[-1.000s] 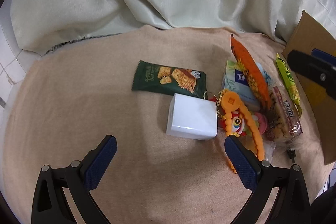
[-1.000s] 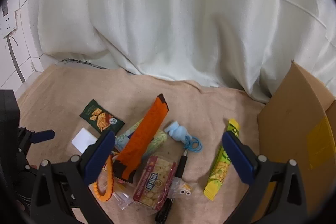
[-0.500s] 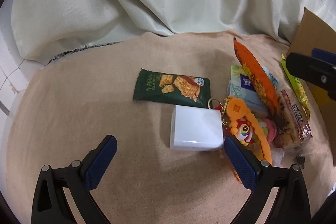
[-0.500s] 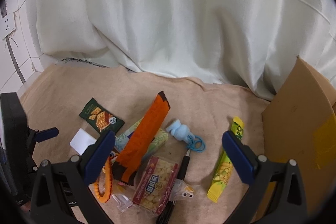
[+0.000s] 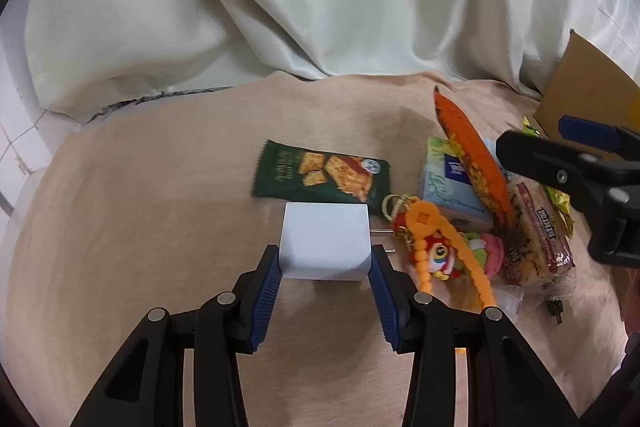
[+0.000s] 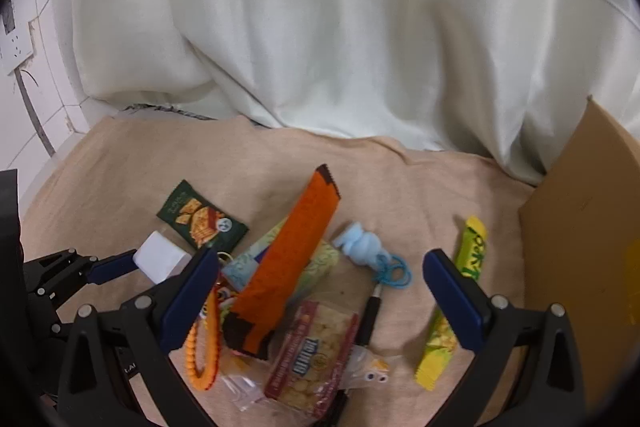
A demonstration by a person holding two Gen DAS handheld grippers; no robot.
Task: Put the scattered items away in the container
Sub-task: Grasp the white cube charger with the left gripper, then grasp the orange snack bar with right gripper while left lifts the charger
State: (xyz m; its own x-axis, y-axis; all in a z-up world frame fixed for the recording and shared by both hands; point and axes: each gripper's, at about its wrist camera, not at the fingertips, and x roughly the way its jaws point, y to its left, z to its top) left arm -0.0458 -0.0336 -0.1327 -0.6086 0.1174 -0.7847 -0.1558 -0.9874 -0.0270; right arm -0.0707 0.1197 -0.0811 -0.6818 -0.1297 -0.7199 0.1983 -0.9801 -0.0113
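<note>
Left wrist view: my left claw [image 5: 325,277] is closing on the white cube-shaped plug adapter [image 5: 324,241]. The block sits between the blue pads [image 5: 267,293], which meet only its near corners. Risk, in my judgement: with so shallow a bite the smooth block may squirt forward, or pivot out on lifting. Its metal prongs point toward the orange beaded keychain with a cartoon charm [image 5: 436,247] lying just beside it, so that keychain may snag and drag along. The claw points steeply down at the beige cloth-covered tabletop [image 5: 160,207].

Right wrist view: my right claw [image 6: 318,291] stands released, jaws wide and holding nothing, above the long orange snack packet [image 6: 290,267] and red-wrapped biscuit pack [image 6: 312,355]. The brown cardboard box [image 6: 580,247], the container, stands at the right edge, well apart from the adapter; a weak grip may fail on that carry.
</note>
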